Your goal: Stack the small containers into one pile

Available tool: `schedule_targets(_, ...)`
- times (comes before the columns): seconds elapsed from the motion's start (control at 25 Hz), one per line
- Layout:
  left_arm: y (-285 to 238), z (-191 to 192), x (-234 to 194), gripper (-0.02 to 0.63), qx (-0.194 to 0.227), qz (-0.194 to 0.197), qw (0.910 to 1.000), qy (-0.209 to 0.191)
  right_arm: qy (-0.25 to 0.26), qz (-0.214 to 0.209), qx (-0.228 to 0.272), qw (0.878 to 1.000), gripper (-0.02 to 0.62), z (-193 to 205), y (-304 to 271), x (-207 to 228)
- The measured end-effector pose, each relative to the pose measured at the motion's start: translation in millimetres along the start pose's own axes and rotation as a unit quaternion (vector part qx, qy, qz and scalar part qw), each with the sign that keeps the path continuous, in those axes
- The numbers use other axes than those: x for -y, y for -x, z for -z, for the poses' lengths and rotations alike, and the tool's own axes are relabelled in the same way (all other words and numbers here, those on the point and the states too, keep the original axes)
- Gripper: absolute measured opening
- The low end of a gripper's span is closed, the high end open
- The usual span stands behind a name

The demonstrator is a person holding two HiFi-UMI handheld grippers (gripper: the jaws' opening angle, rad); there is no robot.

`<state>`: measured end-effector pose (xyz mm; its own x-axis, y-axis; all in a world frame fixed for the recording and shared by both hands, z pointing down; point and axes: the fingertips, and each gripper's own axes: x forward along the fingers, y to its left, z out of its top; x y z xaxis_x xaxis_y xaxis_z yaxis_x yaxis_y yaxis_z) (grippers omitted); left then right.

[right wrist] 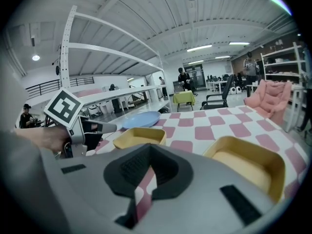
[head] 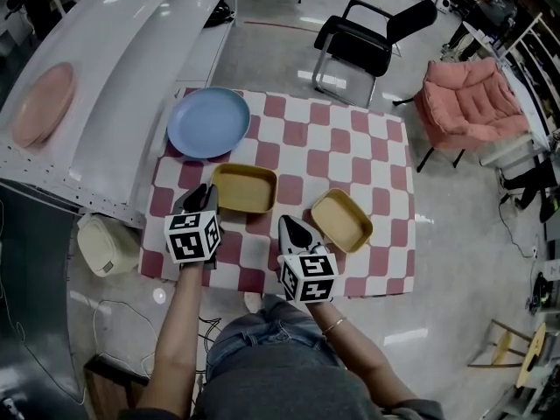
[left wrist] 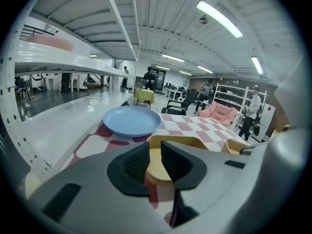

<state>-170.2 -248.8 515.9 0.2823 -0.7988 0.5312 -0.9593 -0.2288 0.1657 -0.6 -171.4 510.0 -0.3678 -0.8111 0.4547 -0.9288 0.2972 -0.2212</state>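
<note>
Two shallow yellow containers lie apart on the red-and-white checked table (head: 367,147). One container (head: 244,188) (left wrist: 178,141) (right wrist: 139,136) sits left of centre, the other (head: 341,220) (left wrist: 234,145) (right wrist: 246,165) to its right, turned at an angle. My left gripper (head: 203,196) (left wrist: 155,152) hovers just left of the left container's near corner, its jaws open by a narrow gap with nothing between them. My right gripper (head: 293,227) (right wrist: 147,152) is shut and empty, between the two containers near the front edge.
A blue plate (head: 208,122) (left wrist: 131,121) (right wrist: 141,119) lies at the table's far left corner. A white shelf unit (head: 114,86) with a pink plate (head: 42,103) runs along the left. A beige bag (head: 105,243), a black chair (head: 367,38) and a pink armchair (head: 472,103) stand around.
</note>
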Motion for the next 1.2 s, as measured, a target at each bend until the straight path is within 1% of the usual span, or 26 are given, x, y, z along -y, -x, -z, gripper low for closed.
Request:
schedule_targets(0.2,17.2,10.3,21.8,0.083,0.002,0.015,0.9998,-0.012,-0.004,0.008,0.003,1.0,0.009,10.4,20.1,-2.5)
schedule_targets(0.36,25.0,16.0,46.4,0.083,0.002,0.04,0.9989,-0.023,-0.013,0.023,0.008,1.0,0.01,19.0,37.9,1.9)
schedule_targets(0.64,28.0,22.4,95.3,0.083,0.001,0.086,0.9952,-0.045,-0.038,0.063,0.016,0.997,0.01,36.2,66.5,24.5)
schedule_targets(0.88,28.8,31.9,141.5,0.083,-0.009,0.134,0.9876,-0.082,-0.059,0.103,0.02,0.993,0.009,47.7,93.7,44.6)
schedule_targets(1.2,15.0,42.2,199.0,0.083,-0.025,0.183,0.9762,-0.113,-0.09,0.156,0.026,0.983,0.01,61.6,123.2,83.7)
